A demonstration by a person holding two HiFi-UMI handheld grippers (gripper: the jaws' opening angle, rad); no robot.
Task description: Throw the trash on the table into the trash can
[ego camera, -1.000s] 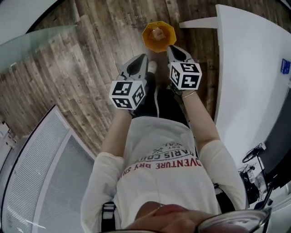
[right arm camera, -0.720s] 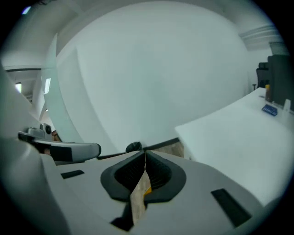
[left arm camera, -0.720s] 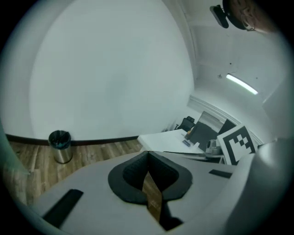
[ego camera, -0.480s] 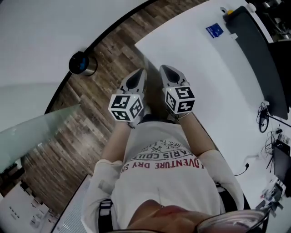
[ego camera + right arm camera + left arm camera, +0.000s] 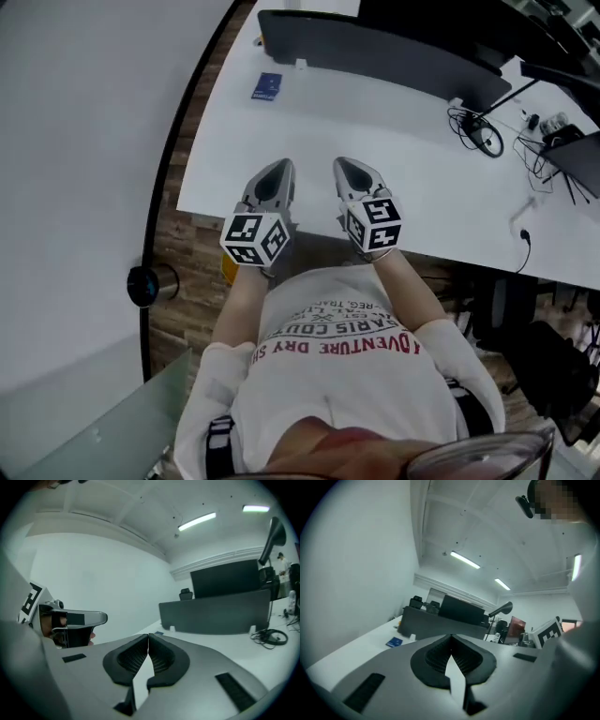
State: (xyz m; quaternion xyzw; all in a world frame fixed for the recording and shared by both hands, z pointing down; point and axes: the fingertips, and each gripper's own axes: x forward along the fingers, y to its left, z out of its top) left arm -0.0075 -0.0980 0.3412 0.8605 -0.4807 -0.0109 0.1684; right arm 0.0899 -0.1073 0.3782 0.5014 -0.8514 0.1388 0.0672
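Both grippers are held side by side, level, over the near edge of the white table (image 5: pixel 441 197). My left gripper (image 5: pixel 272 178) is shut with nothing between its pads; its own view shows the tips (image 5: pixel 451 637) meeting. Beside it my right gripper (image 5: pixel 354 173) is shut and empty too, with its tips (image 5: pixel 148 635) pressed together. The only small item I see on the table is a blue card (image 5: pixel 266 86) at the far left. A sliver of orange (image 5: pixel 229 267) shows under my left hand, below the table edge.
A long dark partition (image 5: pixel 375 47) runs along the back of the table. Coiled cables (image 5: pixel 478 131) lie at the right. On the wooden floor to the left stands a dark round canister (image 5: pixel 150 284), beside a curved white wall (image 5: pixel 84 141).
The view has swung from the floor with the orange trash can up to the white table. Both grippers rose together from above the can to the table edge, staying shut.
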